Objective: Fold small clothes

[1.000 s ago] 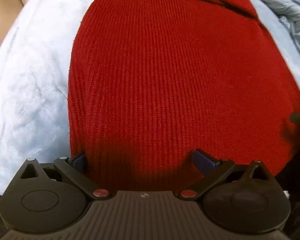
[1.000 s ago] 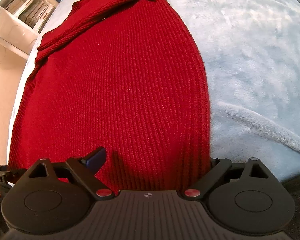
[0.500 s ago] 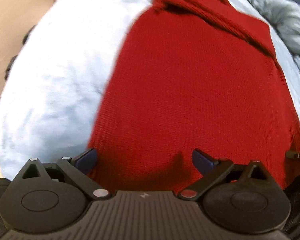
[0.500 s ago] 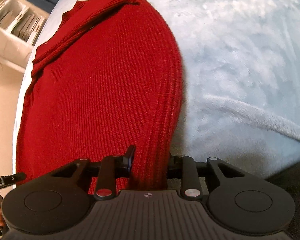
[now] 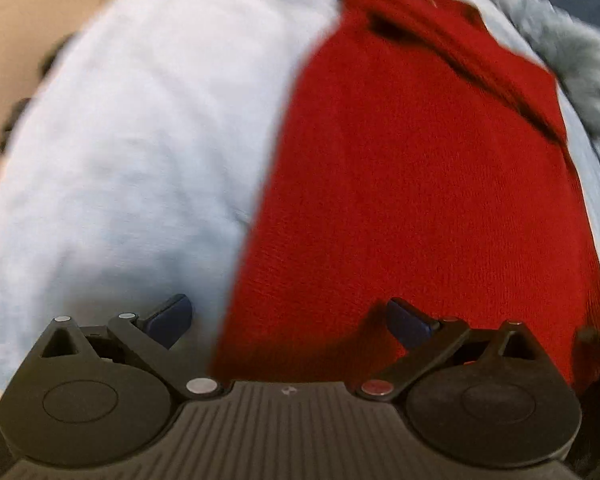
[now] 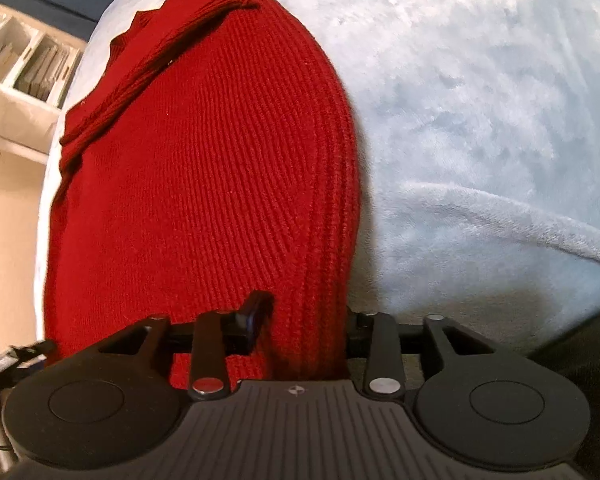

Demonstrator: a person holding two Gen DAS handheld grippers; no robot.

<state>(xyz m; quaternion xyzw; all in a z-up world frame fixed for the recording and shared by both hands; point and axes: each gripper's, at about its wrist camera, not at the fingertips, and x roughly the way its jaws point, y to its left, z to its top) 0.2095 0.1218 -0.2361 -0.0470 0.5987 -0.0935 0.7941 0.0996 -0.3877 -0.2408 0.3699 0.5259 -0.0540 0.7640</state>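
Since the earlier frame, the left gripper [image 5: 288, 316] had slid sideways: w/ its jaws spread wide, it now straddled the red knit sweater's [image 5: 428, 184] lower left edge, left pad over the pale blue blanket [image 5: 132, 152], right pad over the knit, nothing pinched. Left wrist view was blurred; sweater filled center-right of frame, folded sleeve across upper right, grey fluffy fabric [image 5: 572, 68] at far right.

Right wrist view: right gripper [image 6: 306, 316] had gone from wide to narrow around the sweater's [image 6: 204, 184] ribbed right edge at bottom center. Jaws were easing apart, edge between them, pads looked to touch the knit. Blanket [image 6: 480, 112] filled right side; shelf [image 6: 24, 60] at upper left.
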